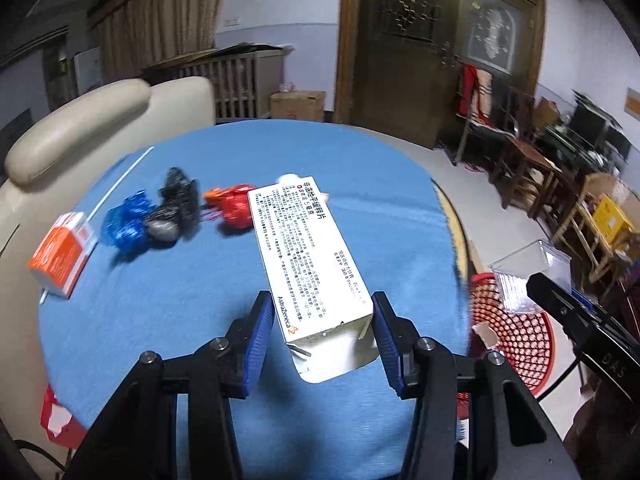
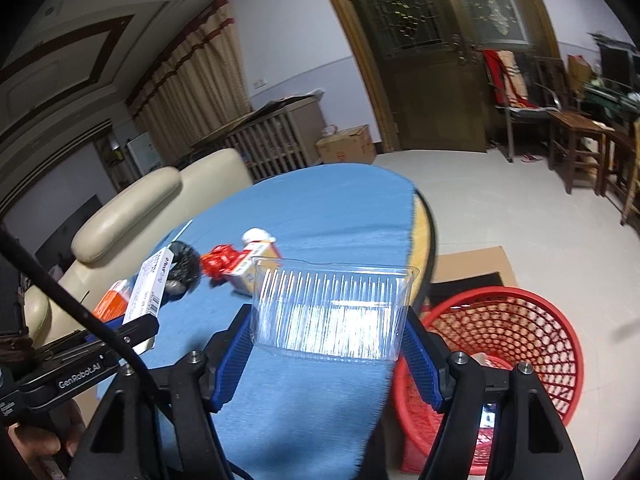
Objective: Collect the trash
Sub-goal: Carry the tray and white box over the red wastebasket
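My left gripper (image 1: 324, 320) is shut on a white medicine box (image 1: 308, 252) and holds it above the blue table (image 1: 192, 300). My right gripper (image 2: 328, 340) is shut on a clear plastic tray (image 2: 332, 308), held over the table edge beside the red mesh basket (image 2: 520, 344). The basket also shows in the left wrist view (image 1: 520, 328). On the table lie an orange-white carton (image 1: 60, 256), a blue wrapper (image 1: 126, 224), a black wrapper (image 1: 176, 204), a red wrapper (image 1: 234, 208) and a white straw (image 1: 120, 184).
A cream armchair (image 1: 80, 128) stands behind the table on the left. A flat cardboard sheet (image 2: 472, 264) lies on the floor under the basket. Wooden chairs (image 1: 528, 168) and doors stand at the far right.
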A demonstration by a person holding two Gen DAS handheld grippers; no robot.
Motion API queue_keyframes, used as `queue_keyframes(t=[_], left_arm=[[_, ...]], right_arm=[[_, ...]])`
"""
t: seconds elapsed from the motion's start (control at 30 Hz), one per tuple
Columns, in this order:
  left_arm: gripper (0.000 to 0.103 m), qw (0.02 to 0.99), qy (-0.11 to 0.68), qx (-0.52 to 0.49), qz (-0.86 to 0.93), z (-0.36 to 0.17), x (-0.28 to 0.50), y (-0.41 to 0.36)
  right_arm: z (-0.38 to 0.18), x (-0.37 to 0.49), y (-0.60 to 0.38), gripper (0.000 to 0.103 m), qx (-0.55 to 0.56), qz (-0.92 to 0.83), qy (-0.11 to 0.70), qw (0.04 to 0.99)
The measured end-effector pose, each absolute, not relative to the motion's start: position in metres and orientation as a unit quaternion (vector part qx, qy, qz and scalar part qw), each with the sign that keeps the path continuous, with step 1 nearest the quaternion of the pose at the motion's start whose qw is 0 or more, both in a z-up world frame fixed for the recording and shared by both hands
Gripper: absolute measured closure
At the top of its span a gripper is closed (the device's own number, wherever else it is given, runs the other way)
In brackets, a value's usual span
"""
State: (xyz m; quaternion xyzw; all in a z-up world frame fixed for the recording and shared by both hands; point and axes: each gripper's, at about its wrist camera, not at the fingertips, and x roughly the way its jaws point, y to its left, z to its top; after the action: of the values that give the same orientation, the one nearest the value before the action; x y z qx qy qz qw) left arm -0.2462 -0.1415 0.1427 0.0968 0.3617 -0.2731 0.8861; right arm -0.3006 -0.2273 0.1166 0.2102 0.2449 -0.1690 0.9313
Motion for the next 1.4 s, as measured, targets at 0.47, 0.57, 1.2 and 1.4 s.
queue_keyframes(t=[0.47, 0.57, 1.2, 1.4], left_arm=[[0.052, 0.852, 0.352, 0.154, -0.357, 0.143, -0.279, -0.235], [0.052, 0.844, 0.353, 0.166, -0.369, 0.138, -0.287, -0.253], [0.052, 0.808, 0.375, 0.216, -0.399, 0.106, -0.306, -0.321], [0.052, 0.801, 0.380, 0.226, -0.403, 0.099, -0.310, -0.332]], right_arm=[[0.094, -0.350, -0.298, 0.030, 0.264, -0.246, 0.240, 0.901], [0.087, -0.360, -0.310, 0.030, 0.276, -0.257, 0.240, 0.894], [0.042, -0.387, -0.362, 0.029, 0.318, -0.299, 0.274, 0.857], [0.037, -0.390, -0.368, 0.029, 0.323, -0.301, 0.278, 0.853]])
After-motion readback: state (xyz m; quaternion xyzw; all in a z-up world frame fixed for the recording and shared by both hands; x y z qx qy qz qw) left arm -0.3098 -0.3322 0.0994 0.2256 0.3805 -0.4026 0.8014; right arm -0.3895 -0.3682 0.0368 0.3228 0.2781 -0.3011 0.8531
